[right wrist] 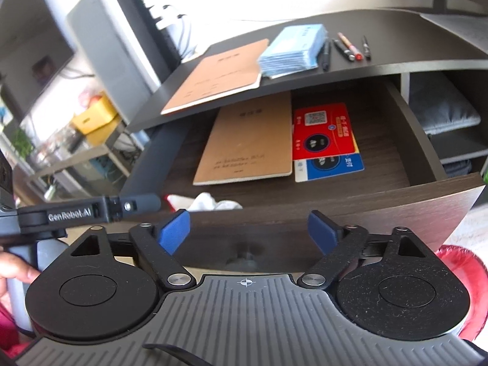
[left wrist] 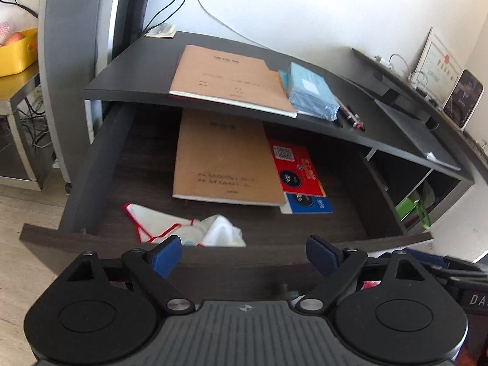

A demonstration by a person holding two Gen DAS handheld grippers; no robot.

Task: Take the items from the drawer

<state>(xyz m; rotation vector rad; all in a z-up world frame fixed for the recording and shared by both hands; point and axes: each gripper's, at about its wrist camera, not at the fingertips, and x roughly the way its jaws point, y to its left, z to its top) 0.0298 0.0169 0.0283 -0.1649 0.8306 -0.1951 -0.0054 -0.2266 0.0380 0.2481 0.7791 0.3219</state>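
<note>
Right, drawer (left wrist: 195, 245) pulled wide open beneath the dark desk top (left wrist: 131, 70). Left gripper (left wrist: 244, 257) hovering just in front of the drawer's front panel, blue pads (left wrist: 167, 256) spread well apart, nothing between them. Right gripper (right wrist: 248, 231) likewise out in front of the panel, jaws splayed and empty, with the left tool visible at its left edge (a hand (right wrist: 13, 274) wrapped round the handle there).

Inside the drawer: brown notebook (left wrist: 222, 160) lying flat toward the back, partly tucked under the desk edge. Just beside it on the right, red card (left wrist: 294, 166) overlapping a blue card (left wrist: 311, 204). Near the front panel, white cloth with red trim (left wrist: 170, 224), crumpled, apart from the notebook.

Up on the desk top: second brown notebook (left wrist: 225, 76), a stack of light blue packets (left wrist: 311, 91) touching its right side, and a few pens (left wrist: 350, 116) beyond that. Yellow bin (left wrist: 16, 52) off to the far left on a metal shelf.
</note>
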